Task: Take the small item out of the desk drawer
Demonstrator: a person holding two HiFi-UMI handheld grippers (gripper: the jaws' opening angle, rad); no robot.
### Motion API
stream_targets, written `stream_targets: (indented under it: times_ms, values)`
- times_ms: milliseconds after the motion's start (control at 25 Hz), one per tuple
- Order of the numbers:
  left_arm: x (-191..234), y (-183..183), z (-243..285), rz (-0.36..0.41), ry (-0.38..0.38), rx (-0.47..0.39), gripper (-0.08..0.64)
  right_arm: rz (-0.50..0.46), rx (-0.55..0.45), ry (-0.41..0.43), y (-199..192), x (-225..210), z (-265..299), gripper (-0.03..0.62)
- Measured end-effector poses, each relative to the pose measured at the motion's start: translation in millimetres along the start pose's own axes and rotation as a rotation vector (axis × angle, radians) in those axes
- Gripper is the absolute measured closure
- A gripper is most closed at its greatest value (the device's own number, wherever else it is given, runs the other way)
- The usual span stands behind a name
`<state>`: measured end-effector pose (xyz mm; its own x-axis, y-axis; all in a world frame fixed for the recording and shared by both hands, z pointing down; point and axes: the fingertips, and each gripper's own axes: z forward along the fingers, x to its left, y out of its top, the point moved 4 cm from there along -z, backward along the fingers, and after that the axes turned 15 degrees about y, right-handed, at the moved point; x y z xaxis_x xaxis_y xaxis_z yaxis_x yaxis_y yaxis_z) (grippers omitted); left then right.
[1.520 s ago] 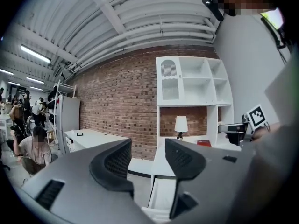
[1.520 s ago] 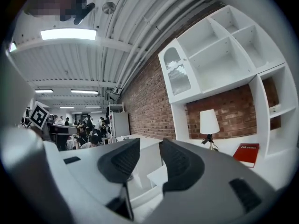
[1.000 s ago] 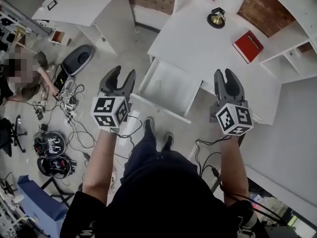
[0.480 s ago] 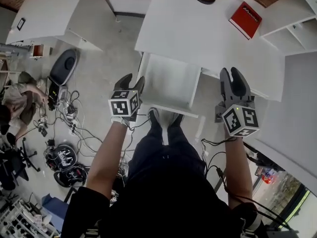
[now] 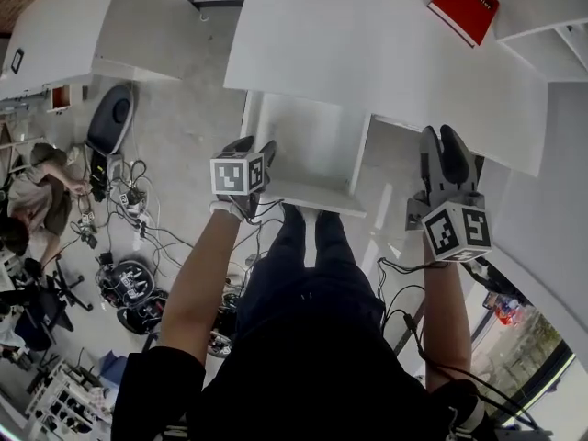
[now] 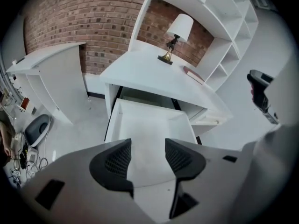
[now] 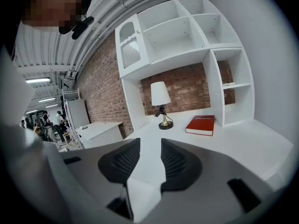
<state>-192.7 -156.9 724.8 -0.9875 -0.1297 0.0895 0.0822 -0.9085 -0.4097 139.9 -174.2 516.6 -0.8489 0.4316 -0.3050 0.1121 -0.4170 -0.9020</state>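
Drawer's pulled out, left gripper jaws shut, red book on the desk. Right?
No: the left gripper has its jaws apart, with nothing between them, per the left gripper view. The drawer is pulled out and the red book lies on the desk.

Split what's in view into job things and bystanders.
Job: open desk drawer (no small item visible inside), left gripper, right gripper, both open.
Lying about: red book, lamp, floor cables.

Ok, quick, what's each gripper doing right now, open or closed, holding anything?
Left gripper: open, holding nothing.
Right gripper: open, holding nothing.
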Motion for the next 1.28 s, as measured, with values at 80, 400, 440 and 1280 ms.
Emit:
stream_targets:
  times_ms: [80, 400, 440, 1280]
  values:
    - [-0.5, 1.4, 17.0, -0.015, -0.003, 0.041, 0.35, 0.003, -0.004, -0.001, -2.7, -8.0, 3.0, 0.456]
    - [-4.1, -1.6, 78.6, -0.051, 0.04, 0.196, 0.348, 0.025, -0.017, -0.036, -8.7, -36.7, 9.0, 0.456]
    - [-5.0, -4.3, 85.3, -0.06, 0.043, 0.217, 0.348, 0.032, -0.015, -0.043, -9.7, -39.2, 8.3, 0.456]
    - [-1.5, -55.2, 158.5, -0.072, 0.14, 0.439, 0.404, 0.052, 0.002, -0.048, -25.2, -55.5, 5.3, 0.469]
